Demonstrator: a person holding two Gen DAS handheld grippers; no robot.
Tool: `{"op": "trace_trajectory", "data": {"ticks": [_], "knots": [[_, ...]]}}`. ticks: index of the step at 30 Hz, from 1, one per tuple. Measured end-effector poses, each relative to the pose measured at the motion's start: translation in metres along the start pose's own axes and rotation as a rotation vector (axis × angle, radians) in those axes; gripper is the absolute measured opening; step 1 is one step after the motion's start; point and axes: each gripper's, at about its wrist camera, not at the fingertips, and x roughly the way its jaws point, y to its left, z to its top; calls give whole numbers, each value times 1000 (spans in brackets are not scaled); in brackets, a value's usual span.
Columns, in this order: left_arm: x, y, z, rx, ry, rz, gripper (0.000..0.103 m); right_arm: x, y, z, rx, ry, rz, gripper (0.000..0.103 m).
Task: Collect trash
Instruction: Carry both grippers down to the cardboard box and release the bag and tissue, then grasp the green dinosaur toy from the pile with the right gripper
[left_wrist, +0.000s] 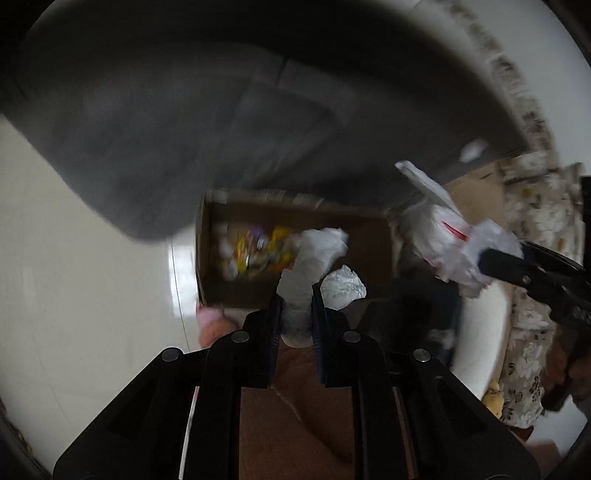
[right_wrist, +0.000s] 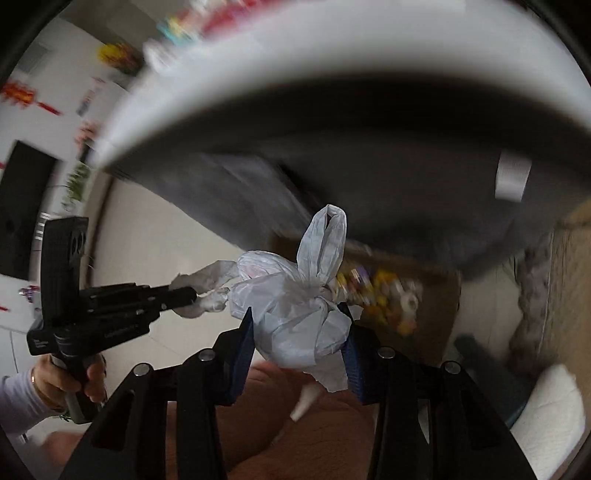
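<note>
Where the left tool (left_wrist: 297, 291) fills the near foreground of its own view, its jaws are clenched on a crumpled white tissue (left_wrist: 317, 254), which sticks out past the fingertips. The right tool (right_wrist: 299, 321) grips a knotted white plastic bag (right_wrist: 295, 306) between its blue pads (right_wrist: 243, 347), bag handles standing up beyond the tips. In the right wrist view the left tool sits to the left of the bag, its tissue nearly touching the bag; a hand (right_wrist: 70, 384) in a pale sleeve holds its grip. Just beyond and below both tools: open cardboard box (left_wrist: 369, 236) on the pale floor (left_wrist: 92, 280), holding blurred yellow and white wrappers (left_wrist: 258, 251). A second crumpled white piece (left_wrist: 343, 288) shows just right of the left tool's tips; resting place unclear. Farther out, a large dark grey surface (left_wrist: 166, 129) spans the view above the box, heavily motion-blurred
</note>
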Motion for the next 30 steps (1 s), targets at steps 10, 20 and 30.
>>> {"op": "trace_trajectory", "data": {"ticks": [10, 20, 30], "knots": [[171, 33, 29, 16, 195, 134, 15, 178, -82, -9, 105, 198, -155, 45], [200, 51, 10, -127, 410, 68, 91, 192, -108, -26, 203, 286, -302, 97], [80, 13, -9, 49, 328, 156, 91, 84, -38, -12, 100, 194, -225, 97]]}}
